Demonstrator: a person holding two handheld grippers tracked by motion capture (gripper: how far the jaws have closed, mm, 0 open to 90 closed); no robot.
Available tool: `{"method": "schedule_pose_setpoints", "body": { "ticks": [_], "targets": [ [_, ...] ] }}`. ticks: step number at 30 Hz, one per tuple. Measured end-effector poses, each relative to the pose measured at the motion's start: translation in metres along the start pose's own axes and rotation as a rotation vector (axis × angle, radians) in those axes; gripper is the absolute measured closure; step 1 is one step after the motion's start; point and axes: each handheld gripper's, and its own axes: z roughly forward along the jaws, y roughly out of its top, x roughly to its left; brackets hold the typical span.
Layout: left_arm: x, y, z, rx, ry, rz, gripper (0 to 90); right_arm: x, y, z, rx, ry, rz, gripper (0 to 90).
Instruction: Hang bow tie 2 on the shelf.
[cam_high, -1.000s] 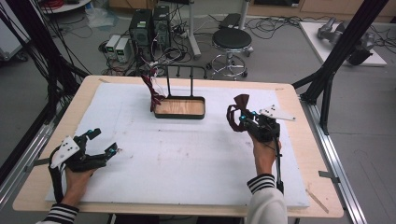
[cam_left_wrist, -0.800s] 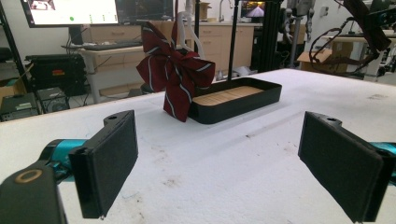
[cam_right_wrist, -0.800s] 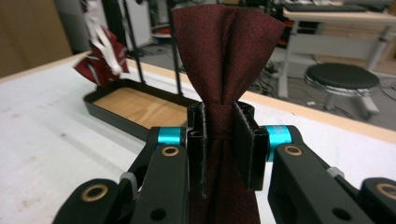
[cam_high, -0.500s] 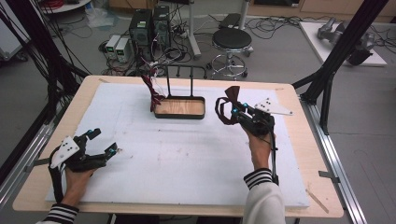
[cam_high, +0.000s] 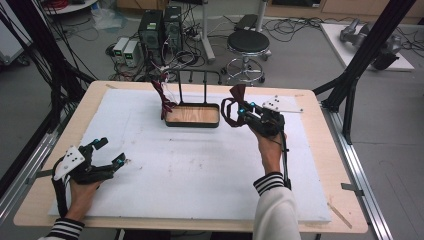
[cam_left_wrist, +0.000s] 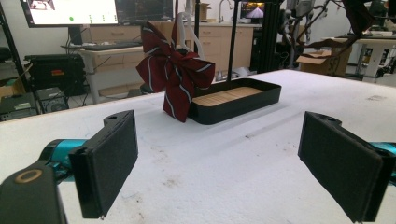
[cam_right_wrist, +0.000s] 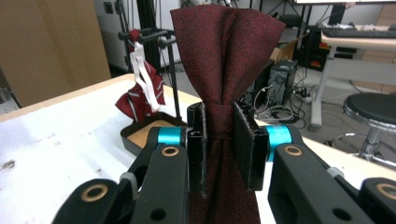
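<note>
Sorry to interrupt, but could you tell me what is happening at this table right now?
A person works with tongs in each hand. The right tongs are shut on the knot of a dark red bow tie, held up in the air beside the rack, a black tray with a wooden floor and upright posts. A striped red bow tie already hangs on that rack. The left tongs rest open on the white table cover, holding nothing.

The high view looks forward and down over the whole surface (cam_high: 200, 170). Each claw view sits low and close behind its own jaws, both facing the black tray (cam_left_wrist: 243, 100) at the far middle.
</note>
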Motion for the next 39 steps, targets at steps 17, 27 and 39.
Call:
{"method": "schedule_pose_setpoints", "body": {
  "ticks": [17, 27, 39],
  "targets": [
    [0.0, 0.0, 0.0, -0.003, -0.003, -0.001, 12.4, 0.002, 0.015, 0.028, 0.004, 0.086, -0.023, 76.2],
    [0.0, 0.0, 0.0, -0.004, -0.004, 0.002, 12.4, 0.0, 0.021, 0.043, 0.022, 0.1, -0.022, 76.2],
    [0.0, 0.0, 0.0, -0.005, -0.002, 0.0, 12.4, -0.003, 0.036, 0.061, 0.022, 0.113, -0.027, 76.2]
  ]
}}
